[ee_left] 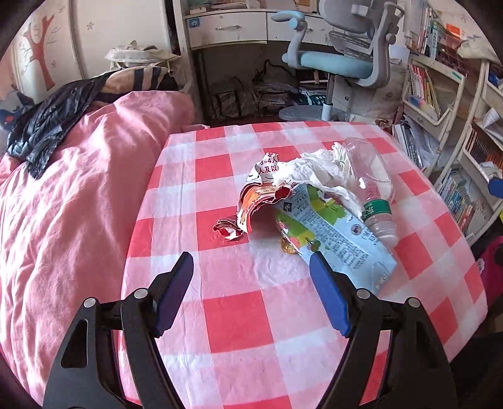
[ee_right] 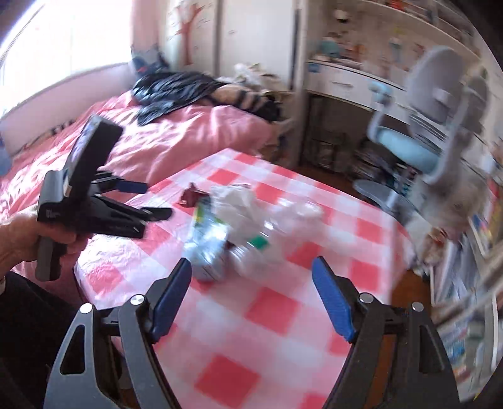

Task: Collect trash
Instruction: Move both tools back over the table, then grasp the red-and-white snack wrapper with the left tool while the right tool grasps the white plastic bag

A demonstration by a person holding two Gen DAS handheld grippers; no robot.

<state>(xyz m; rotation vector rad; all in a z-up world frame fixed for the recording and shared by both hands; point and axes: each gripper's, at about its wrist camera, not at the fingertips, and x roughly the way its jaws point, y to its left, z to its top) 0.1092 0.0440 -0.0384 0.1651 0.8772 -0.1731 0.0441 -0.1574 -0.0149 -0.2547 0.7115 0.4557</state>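
Nearest the left wrist lens, the left gripper (ee_left: 251, 261) hangs over the pink-and-white checked tablecloth (ee_left: 239, 317), jaws spread wide with nothing between them; its right blue pad (ee_left: 328, 292) overlaps the near corner of a flattened printed carton (ee_left: 339, 239), contact unclear. Past that sits the trash pile mid-table: carton, torn red-and-white wrapper (ee_left: 254, 201) with a red scrap (ee_left: 228, 229) beside it, crumpled white paper (ee_left: 317, 173), and a clear plastic bottle with a green label (ee_left: 374, 192) lying against the carton's right side. Farther back: pink quilt (ee_left: 78, 201) at left with a black plastic bag (ee_left: 47, 126) on it, desk drawers (ee_left: 226, 28), blue-seated office chair (ee_left: 339, 63), bookshelves (ee_left: 440, 94) at right. Right wrist view is motion-blurred; right gripper (ee_right: 251, 267) also released, empty, above the cloth short of the pile. Only this view shows the person's hand (ee_right: 28, 232) gripping the left gripper's handle at the table's left edge, its jaws apart and aimed toward the trash, plus the bright window (ee_right: 63, 47) behind the bed. Sharp print and item edges come only from the left view; there the pile reads item by item, here just a smear of white, silver and green.
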